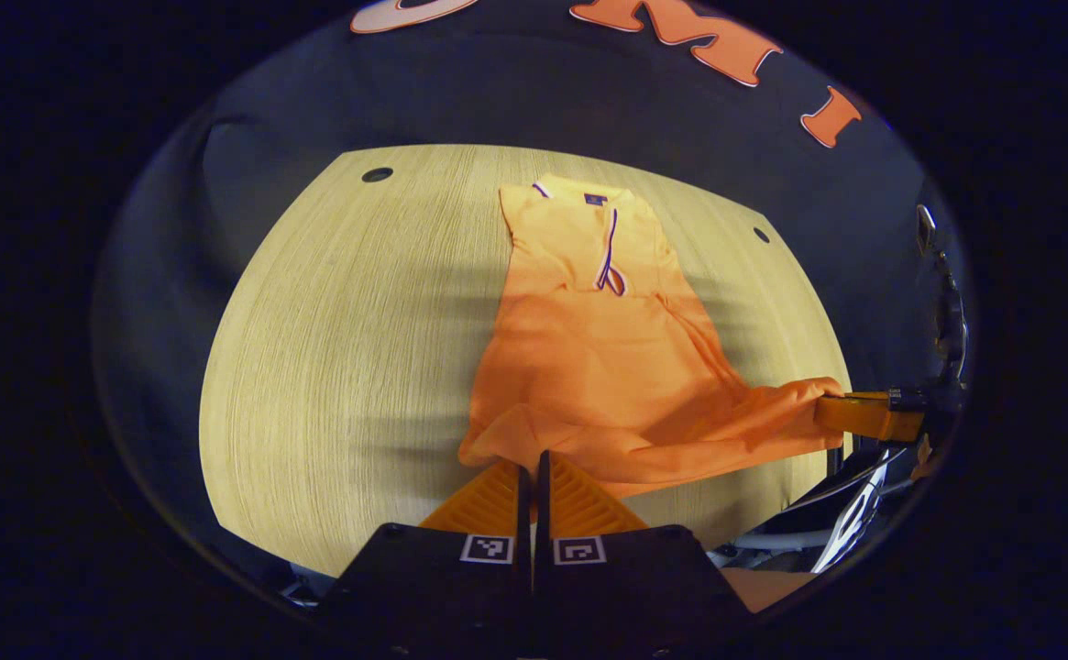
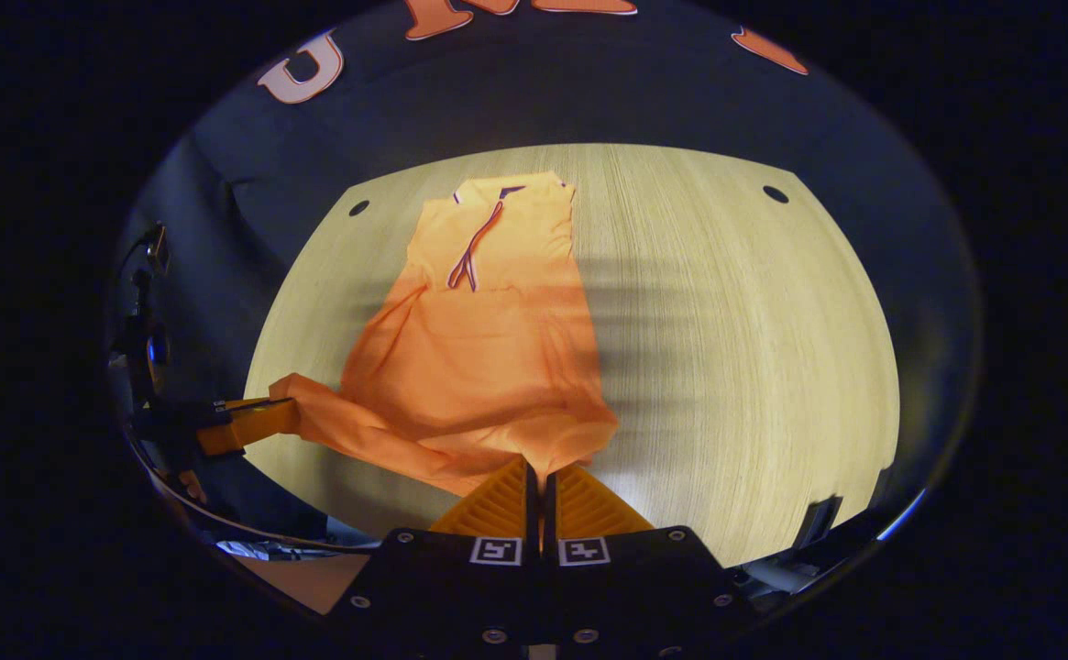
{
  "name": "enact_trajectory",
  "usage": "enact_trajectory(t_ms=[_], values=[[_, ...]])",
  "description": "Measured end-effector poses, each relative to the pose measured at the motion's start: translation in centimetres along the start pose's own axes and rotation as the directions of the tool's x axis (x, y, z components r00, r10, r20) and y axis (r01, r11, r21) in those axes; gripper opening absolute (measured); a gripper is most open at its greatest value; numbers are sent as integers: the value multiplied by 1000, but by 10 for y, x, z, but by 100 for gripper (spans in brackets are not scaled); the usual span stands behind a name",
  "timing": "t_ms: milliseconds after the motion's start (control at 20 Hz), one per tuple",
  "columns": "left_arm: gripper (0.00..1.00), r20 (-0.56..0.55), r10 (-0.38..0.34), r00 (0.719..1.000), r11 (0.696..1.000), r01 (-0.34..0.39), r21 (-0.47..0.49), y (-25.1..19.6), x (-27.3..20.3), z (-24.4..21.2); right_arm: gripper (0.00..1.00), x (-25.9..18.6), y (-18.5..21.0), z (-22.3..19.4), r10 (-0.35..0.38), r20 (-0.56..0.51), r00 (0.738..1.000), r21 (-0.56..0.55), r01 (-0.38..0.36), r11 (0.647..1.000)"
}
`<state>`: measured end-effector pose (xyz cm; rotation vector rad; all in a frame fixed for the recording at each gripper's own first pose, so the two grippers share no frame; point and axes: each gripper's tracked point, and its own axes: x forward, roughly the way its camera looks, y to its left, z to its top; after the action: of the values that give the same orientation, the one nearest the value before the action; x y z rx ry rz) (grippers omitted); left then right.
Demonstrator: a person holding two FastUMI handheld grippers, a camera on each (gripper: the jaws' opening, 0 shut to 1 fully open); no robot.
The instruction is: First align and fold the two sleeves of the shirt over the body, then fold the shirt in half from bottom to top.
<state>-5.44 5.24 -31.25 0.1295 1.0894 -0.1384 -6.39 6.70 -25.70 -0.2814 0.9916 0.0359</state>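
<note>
An orange polo shirt [image 1: 602, 357] lies lengthwise on the wooden table [image 1: 341, 367], collar at the far end, sleeves folded in over the body. My left gripper [image 1: 532, 463] is shut on the near left corner of the hem. My right gripper [image 1: 841, 412] shows farther right in the same view, holding the other hem corner lifted off the table. In the right gripper view the shirt [image 2: 478, 357] stretches away from my right gripper [image 2: 538, 472], which is shut on its hem corner, while the left gripper [image 2: 281, 412] pinches the opposite corner at the left.
The table [image 2: 744, 367] has small dark holes [image 1: 376, 174] [image 2: 775, 193] near its far corners. Black cloth wall stands behind it. Cables and a metal frame [image 1: 850, 518] sit below the near table edge.
</note>
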Motion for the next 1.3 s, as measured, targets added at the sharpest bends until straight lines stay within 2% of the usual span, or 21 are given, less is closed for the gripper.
enact_trajectory(t_ms=[150,400,850,1300], values=[[1,59,-22,998,999,20,33,-8,4,38,0,-1,-10,37,-23,55,998,-15,24,1000],[1,150,-44,988,999,42,14,-19,16,103,0,12,-22,96,-51,121,991,-20,54,998],[1,197,-9,980,998,-3,59,-3,63,191,0,44,-35,202,-91,208,974,-52,104,993],[1,240,54,969,993,-76,85,21,121,276,0,107,-54,262,-106,196,975,8,106,994]])
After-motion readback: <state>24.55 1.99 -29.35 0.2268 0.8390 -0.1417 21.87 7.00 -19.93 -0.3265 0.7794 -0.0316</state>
